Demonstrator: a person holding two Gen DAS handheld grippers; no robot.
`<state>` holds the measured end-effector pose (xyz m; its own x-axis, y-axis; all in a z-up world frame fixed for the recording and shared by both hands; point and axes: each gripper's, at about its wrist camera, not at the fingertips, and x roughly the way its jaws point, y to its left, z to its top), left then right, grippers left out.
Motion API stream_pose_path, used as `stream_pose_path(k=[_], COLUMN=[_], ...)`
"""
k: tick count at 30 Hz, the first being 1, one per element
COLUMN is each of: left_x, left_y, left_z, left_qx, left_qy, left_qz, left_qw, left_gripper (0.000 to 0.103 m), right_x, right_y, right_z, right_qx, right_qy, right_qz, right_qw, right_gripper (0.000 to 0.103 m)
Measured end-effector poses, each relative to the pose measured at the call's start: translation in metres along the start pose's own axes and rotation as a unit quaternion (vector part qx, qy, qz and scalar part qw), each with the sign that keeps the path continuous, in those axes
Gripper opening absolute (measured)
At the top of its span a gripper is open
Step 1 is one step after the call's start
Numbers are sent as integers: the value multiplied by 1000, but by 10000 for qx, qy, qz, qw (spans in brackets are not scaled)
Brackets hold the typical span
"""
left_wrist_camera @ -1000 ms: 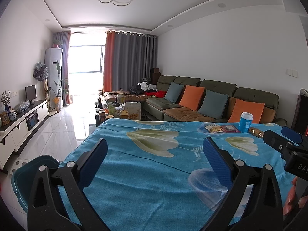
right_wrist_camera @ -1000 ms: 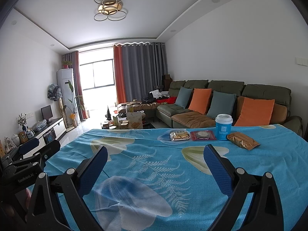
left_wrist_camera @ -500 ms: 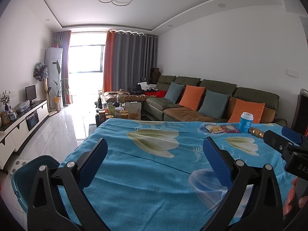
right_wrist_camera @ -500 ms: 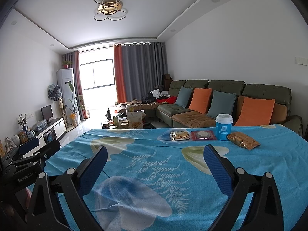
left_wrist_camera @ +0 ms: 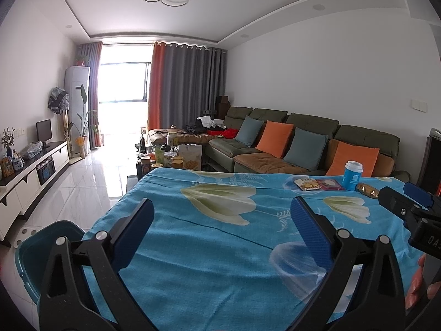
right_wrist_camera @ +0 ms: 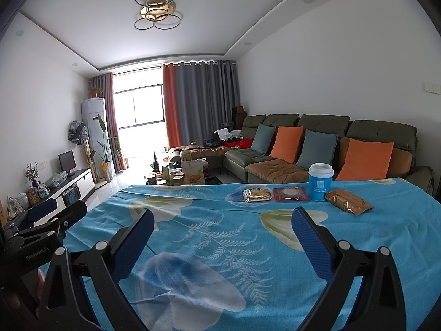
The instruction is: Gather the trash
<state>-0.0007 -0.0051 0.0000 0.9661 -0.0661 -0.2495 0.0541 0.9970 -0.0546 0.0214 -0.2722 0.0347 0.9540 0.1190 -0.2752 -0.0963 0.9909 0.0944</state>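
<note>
- Blue-padded left gripper (left_wrist_camera: 219, 231): fingers wide apart, nothing between them, hovering over turquoise floral cloth (left_wrist_camera: 209, 248).
- Right gripper (right_wrist_camera: 222, 241): same, spread wide and empty above the cloth.
- Trash in a row at 1 o'clock in right wrist view, at far table edge: clear snack pack (right_wrist_camera: 257, 194), red packet (right_wrist_camera: 290, 194), blue paper cup (right_wrist_camera: 320, 182) upright, gold wrapper (right_wrist_camera: 347, 205).
- Teal bin (left_wrist_camera: 41, 251) at 8 o'clock in left wrist view, beside the table.
</note>
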Motion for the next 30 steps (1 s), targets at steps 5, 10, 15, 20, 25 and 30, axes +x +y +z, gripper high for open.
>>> stream_pose_path(k=[5,10,15,20,25,30], left_x=[0,-1,1,2,11,45], left_y=[0,0,0,1,-1,8], left_z=[0,2,4,5,5,5], left_qx=[-5,18,-15,-71,-25,-191], left_qy=[3,-12,38,70,325,1064], left_qz=[8,95,97,76,-21,26], left_qw=[10000,10000,9999,9999,9995,9941], left_gripper=[98,98,98,98,98,98], right_x=[0,1,3,7,12,23], right_y=[-1,-2,-5,-10,-16,-32], right_z=[0,-1,-3,-5,-5,-1], right_qx=[2,43,60,108,137,229], right_qy=[0,20,58,122,193,522], right_qz=[5,12,-11,4,-17,-123], right_qw=[10000,10000,10000,9999,9997,9983], right_gripper=[96,96,96,96,96,96])
